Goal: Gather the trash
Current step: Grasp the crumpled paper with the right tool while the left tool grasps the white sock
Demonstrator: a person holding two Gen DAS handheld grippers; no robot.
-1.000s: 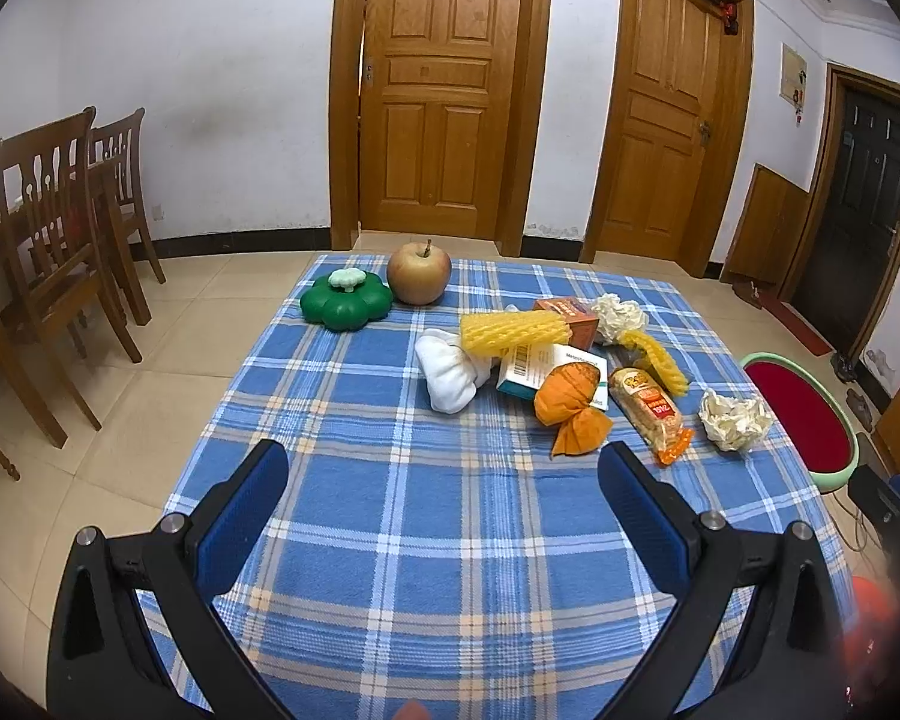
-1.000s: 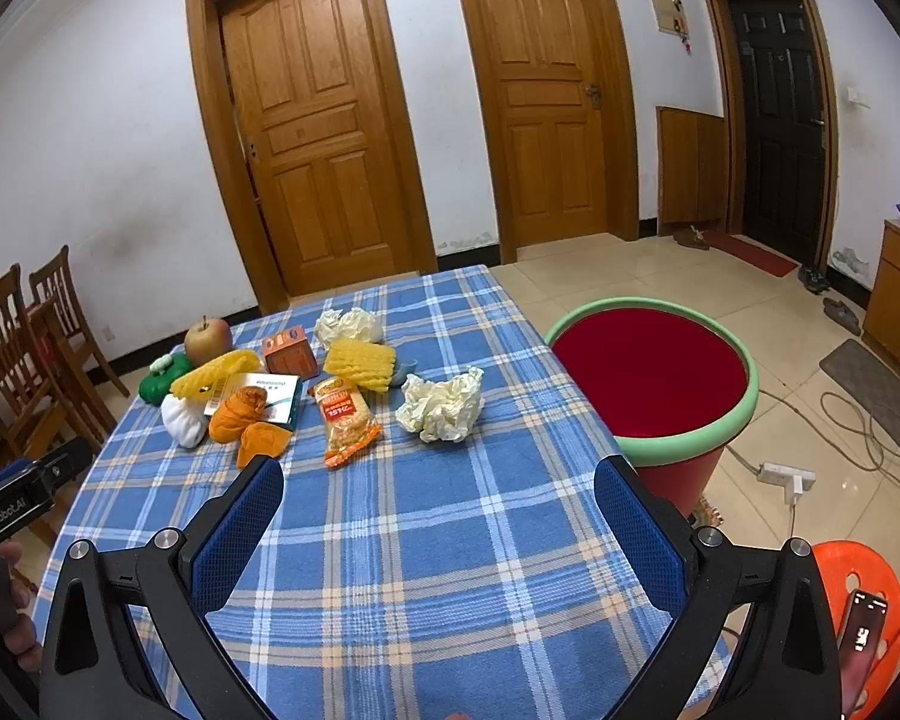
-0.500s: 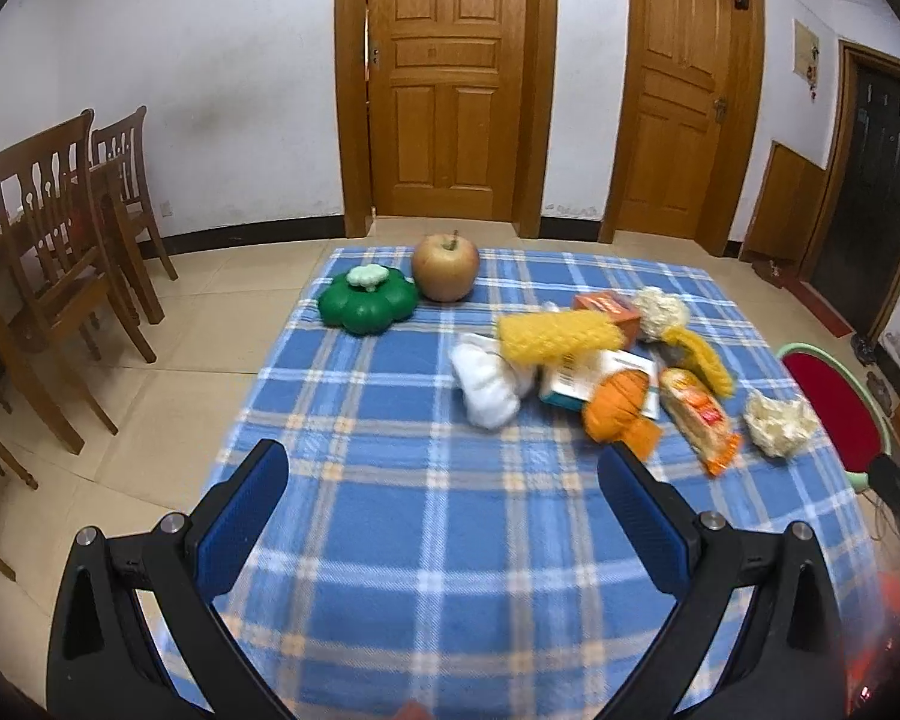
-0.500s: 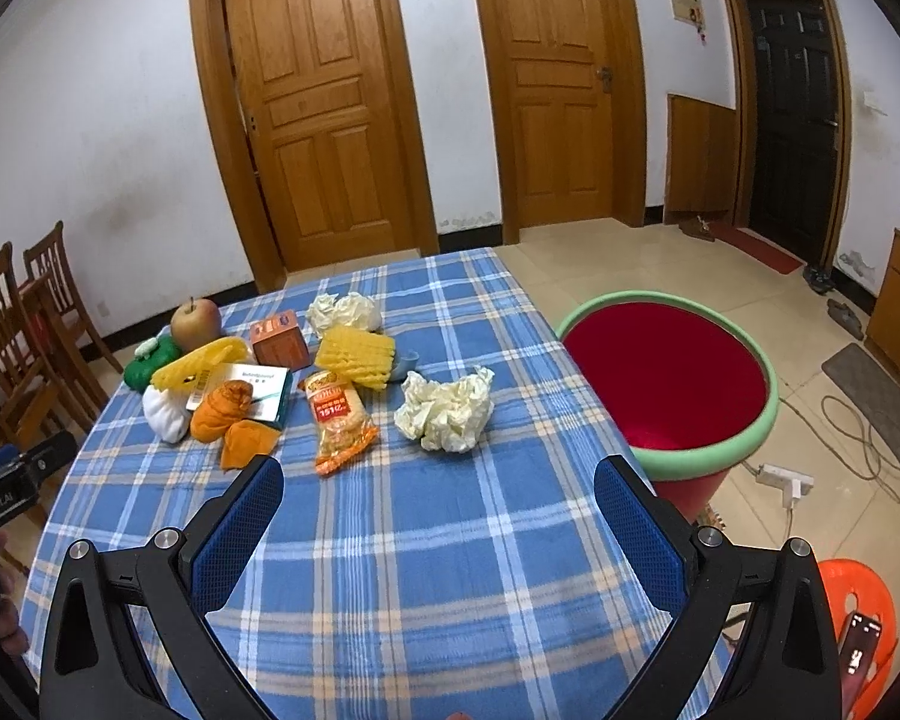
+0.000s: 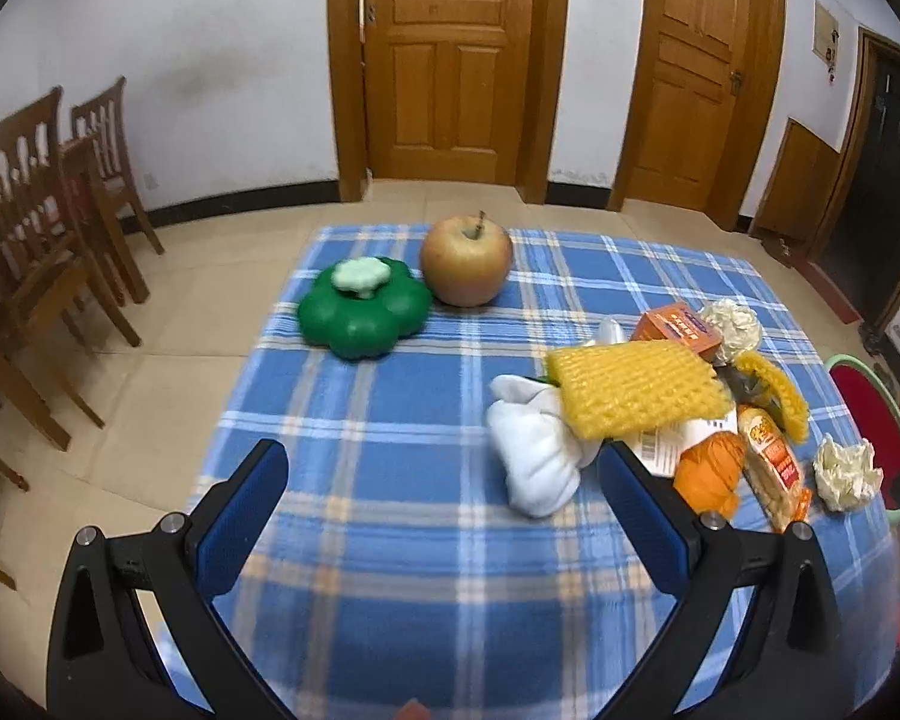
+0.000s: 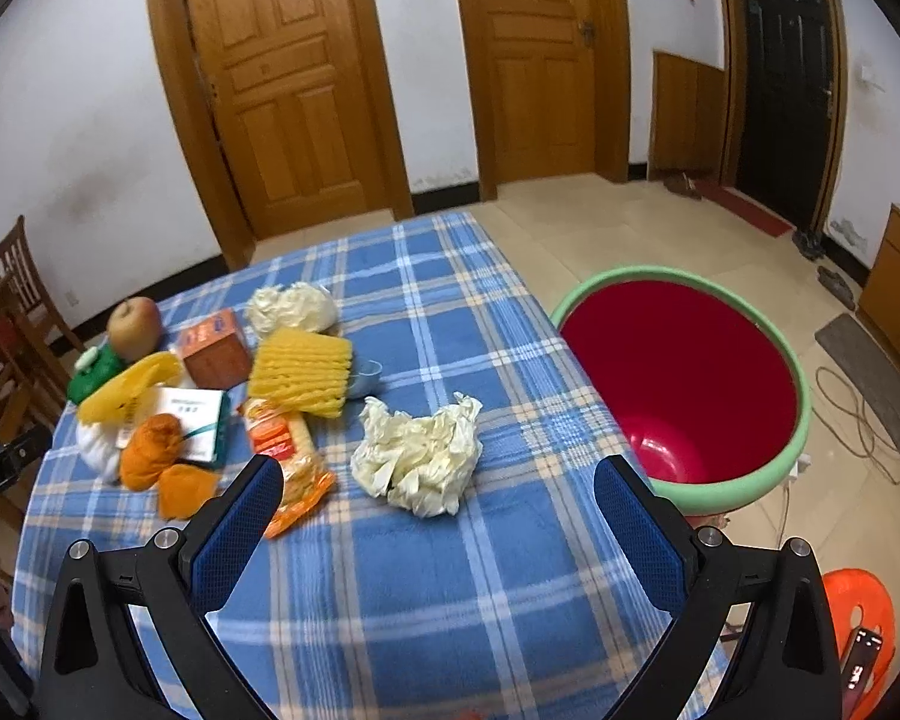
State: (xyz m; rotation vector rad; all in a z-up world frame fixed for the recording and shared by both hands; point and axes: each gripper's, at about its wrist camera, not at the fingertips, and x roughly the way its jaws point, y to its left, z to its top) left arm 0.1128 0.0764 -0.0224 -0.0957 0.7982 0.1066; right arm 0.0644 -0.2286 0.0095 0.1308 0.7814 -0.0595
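Blue plaid tablecloth [image 6: 510, 570]; red bin [image 6: 684, 384], green rim; yellow foam net [image 6: 300, 369]; cream crumpled paper [image 6: 420, 456]; orange wrapper [image 6: 285, 459].

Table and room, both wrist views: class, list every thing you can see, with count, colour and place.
Crumpled paper balls: two, cream; near right and far.
Foam fruit nets: two, yellow; mid-pile.
Snack packet: one, orange; beside near ball.
Small cardboard box: one, orange; far pile.
Flat carton: one, white-green; under pile.
Orange peel pieces: two; left front.
Garlic-shaped white toy: one; left of pile.
Apple: one, reddish-yellow; far left.
Green toy vegetable: one; beside apple.
Round bin: one, red inside, green rim; right of table.
Checked tablecloth: one, blue.
Left gripper: open.
Right gripper: open.
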